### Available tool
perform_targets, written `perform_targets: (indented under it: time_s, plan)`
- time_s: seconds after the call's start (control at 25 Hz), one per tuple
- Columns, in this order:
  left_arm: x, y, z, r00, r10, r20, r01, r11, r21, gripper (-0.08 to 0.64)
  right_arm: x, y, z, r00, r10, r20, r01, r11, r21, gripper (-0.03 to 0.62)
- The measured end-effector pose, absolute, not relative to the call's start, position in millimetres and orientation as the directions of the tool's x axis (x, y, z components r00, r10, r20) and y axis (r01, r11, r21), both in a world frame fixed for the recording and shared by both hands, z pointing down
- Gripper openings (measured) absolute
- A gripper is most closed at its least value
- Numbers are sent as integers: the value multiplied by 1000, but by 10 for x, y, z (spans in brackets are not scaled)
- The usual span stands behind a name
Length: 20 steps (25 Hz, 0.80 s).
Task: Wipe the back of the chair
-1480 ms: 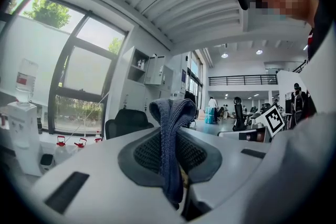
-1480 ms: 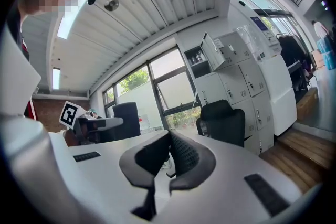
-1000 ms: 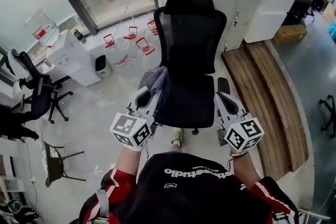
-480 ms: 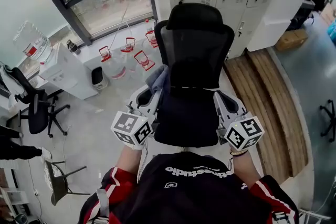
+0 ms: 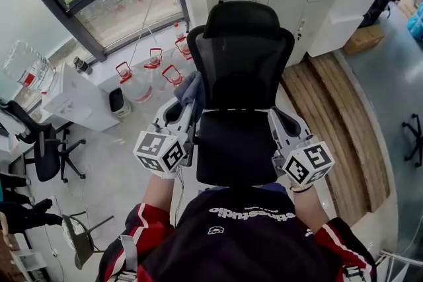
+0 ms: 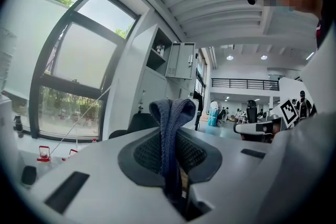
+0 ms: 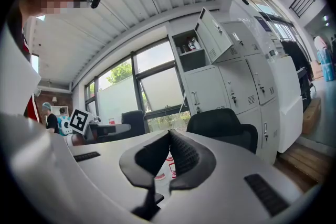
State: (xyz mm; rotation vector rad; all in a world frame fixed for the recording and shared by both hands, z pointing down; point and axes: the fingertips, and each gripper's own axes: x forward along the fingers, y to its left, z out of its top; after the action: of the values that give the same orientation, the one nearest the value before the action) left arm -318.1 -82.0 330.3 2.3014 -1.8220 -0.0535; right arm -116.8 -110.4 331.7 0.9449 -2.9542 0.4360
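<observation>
While the chair back (image 5: 241, 53) rises just beyond and between both grippers, I see my left gripper (image 5: 184, 107) with jaws clamped on a grey cloth (image 6: 170, 123) near the back's left edge; my right gripper (image 7: 169, 135) has its jaws touching, empty.

The person is wearing a black top (image 5: 244, 241) with white lettering (image 5: 248, 214) and red sleeves (image 5: 149, 218) edged in white. The left gripper (image 5: 185, 102) and right gripper (image 5: 277, 114) are showing light grey shells, black ribbed pads (image 7: 184, 157) and white cubes (image 5: 160, 152) bearing black square markers.
</observation>
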Motion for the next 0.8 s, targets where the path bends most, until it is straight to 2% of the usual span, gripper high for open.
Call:
perform_targets:
  time_s: [0.32,0.8]
  plan:
    - [-3528,-1415,3612,183,-975,123,-972,-161,171,55,-1261,-1452,3481,-827,-550,115,-559,784,-270,12]
    - [-4165,-2683,4655,53,-975,217,-986,-17,163,55,-1341,-2179,3751,-839,-524,147,-544,796,-267,12]
